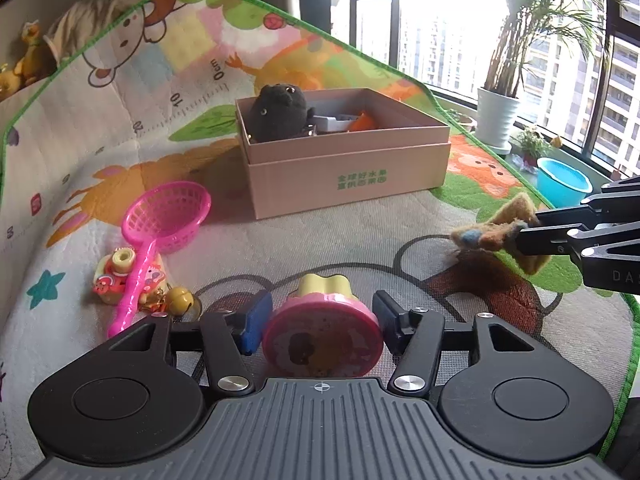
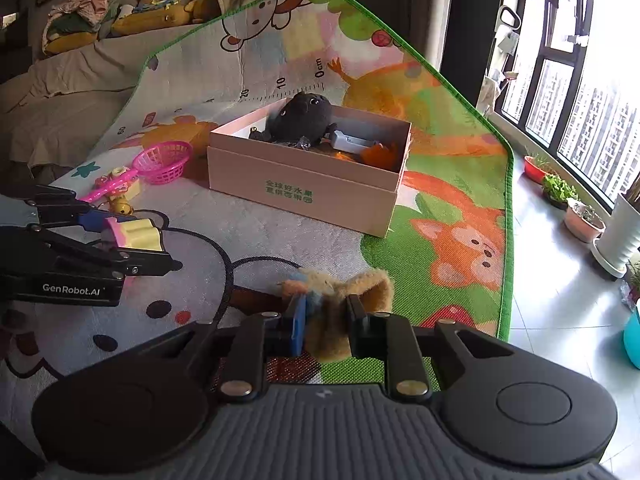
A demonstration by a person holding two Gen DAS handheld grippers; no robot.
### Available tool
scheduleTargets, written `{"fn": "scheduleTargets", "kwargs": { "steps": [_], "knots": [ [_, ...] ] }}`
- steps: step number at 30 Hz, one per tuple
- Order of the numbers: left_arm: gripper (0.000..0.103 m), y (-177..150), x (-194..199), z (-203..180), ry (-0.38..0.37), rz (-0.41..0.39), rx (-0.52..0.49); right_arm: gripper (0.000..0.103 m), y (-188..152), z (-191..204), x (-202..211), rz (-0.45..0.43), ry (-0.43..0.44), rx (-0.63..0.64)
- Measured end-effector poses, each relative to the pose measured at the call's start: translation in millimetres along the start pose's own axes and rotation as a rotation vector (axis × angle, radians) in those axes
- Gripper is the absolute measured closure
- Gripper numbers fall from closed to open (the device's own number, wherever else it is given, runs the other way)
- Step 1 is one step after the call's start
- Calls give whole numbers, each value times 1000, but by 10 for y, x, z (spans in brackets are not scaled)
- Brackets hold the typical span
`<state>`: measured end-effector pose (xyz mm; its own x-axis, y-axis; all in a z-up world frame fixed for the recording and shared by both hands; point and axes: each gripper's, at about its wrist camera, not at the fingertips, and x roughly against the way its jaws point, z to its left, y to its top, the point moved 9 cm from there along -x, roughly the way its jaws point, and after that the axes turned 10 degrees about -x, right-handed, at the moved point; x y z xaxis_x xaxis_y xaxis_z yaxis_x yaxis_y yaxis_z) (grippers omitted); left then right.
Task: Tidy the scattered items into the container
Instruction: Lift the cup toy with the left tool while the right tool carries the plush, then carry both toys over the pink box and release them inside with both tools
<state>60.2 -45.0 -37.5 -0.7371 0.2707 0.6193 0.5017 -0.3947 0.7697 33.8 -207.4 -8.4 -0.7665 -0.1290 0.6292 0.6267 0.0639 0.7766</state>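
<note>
Cartoon-printed fabric, green-edged, forms the play mat (image 1: 132,184) under everything you work on. On it stands the pale cardboard box (image 1: 348,172), open-topped, holding a black plush toy (image 1: 278,114), a grey item and something orange. Left of the box lies the pink plastic scoop (image 1: 160,224), its handle resting across a small cluster of trinkets (image 1: 120,280). Your left gripper (image 1: 320,324) has its blue pads at either side of the pink-and-yellow stamp toy (image 1: 322,336), narrowed to its width and holding it. Your right gripper (image 2: 324,320) is pinched tight on the brown felt toy (image 2: 340,300), which hangs just above the mat, near the box's front.
</note>
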Motion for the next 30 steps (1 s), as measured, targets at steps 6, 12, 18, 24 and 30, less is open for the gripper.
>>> {"fn": "scheduleTargets", "kwargs": {
  "steps": [6, 12, 18, 24, 30],
  "knots": [
    [52, 113, 217, -69, -24, -37, -50, 83, 108, -62, 144, -26, 6, 1],
    [58, 236, 315, -115, -33, -58, -70, 83, 147, -40, 183, -19, 43, -22],
    [61, 247, 406, -126, -35, -68, -73, 83, 183, -36, 259, -41, 38, -18],
    [35, 190, 483, -87, -23, -75, -69, 83, 173, -40, 271, -44, 44, -23],
    [6, -9, 178, -61, 14, 16, -60, 83, 74, -17, 190, -11, 57, -38]
  ]
}}
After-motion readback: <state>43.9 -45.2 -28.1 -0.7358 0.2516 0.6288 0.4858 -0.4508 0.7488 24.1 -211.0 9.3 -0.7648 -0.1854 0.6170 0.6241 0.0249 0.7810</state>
